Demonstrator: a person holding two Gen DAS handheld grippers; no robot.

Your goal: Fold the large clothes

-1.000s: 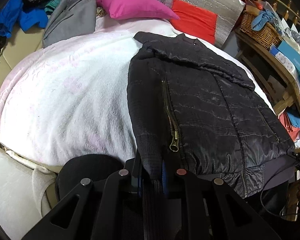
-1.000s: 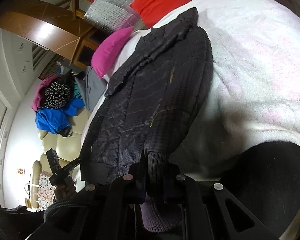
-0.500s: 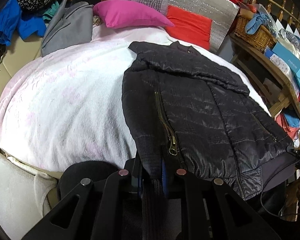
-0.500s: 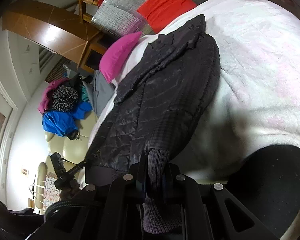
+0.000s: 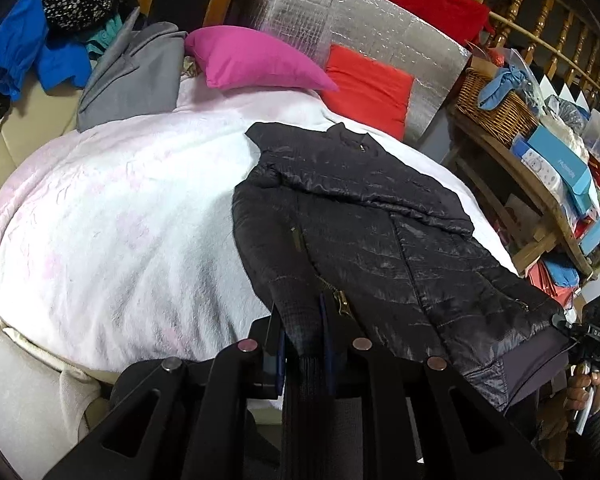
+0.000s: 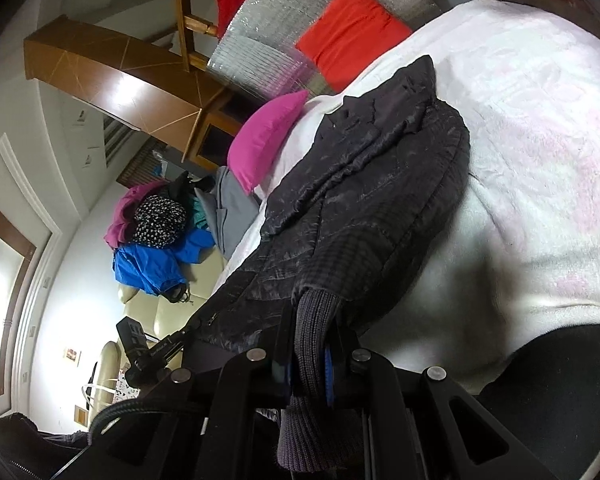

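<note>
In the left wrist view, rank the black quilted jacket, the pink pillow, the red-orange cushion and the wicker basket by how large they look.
1. Black quilted jacket, by far the largest, though it lies nearest the camera.
2. Pink pillow.
3. Red-orange cushion, close to the pillow, so that order is unsure.
4. Wicker basket, smallest, at the distorted edge.

"DAS" is printed on the black handheld device (image 5: 594, 330) at the right edge; other box lettering cannot be read.
</note>
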